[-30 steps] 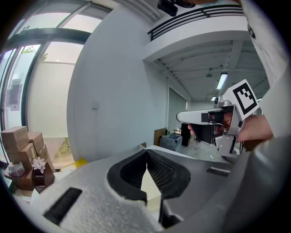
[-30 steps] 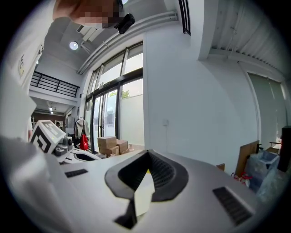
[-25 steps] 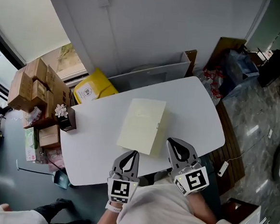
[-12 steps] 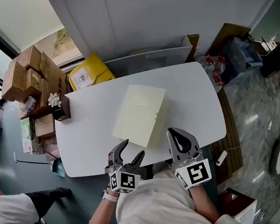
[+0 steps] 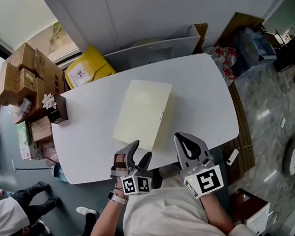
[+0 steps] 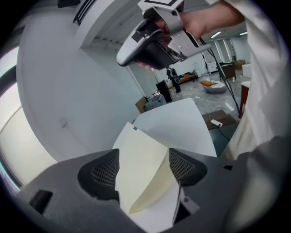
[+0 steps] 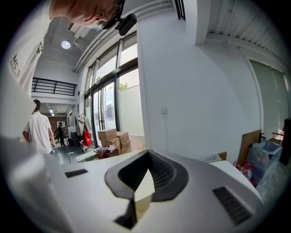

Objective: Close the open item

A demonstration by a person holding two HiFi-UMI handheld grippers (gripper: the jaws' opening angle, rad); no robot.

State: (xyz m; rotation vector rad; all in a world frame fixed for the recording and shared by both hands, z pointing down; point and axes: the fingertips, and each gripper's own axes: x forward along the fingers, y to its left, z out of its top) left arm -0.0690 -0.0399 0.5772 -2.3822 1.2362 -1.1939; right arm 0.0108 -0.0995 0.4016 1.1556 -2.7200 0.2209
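Box [image 5: 140,112], cream, lies flat mid-desk, closer to the near edge than the far one, long side running from near edge to far edge. Top face looks flat and down; a small tab shows on its right side. Cannot tell if any gap remains under the lid.

Desk [image 5: 205,94] is white with rounded corners.

Left gripper [image 5: 139,152] is over the near edge, tips at the box's near end. Jaws are wide and have just been opening. In the left gripper view the box's near corner shows between the pads, neither pad pressing it.

Right gripper [image 5: 179,138] hangs over the near edge just right of the box, apart from it, jaws together, holding nothing.

Cartons [image 5: 24,72] are stacked off the desk's left end, and a yellow bag [image 5: 87,69] sits behind the far edge.
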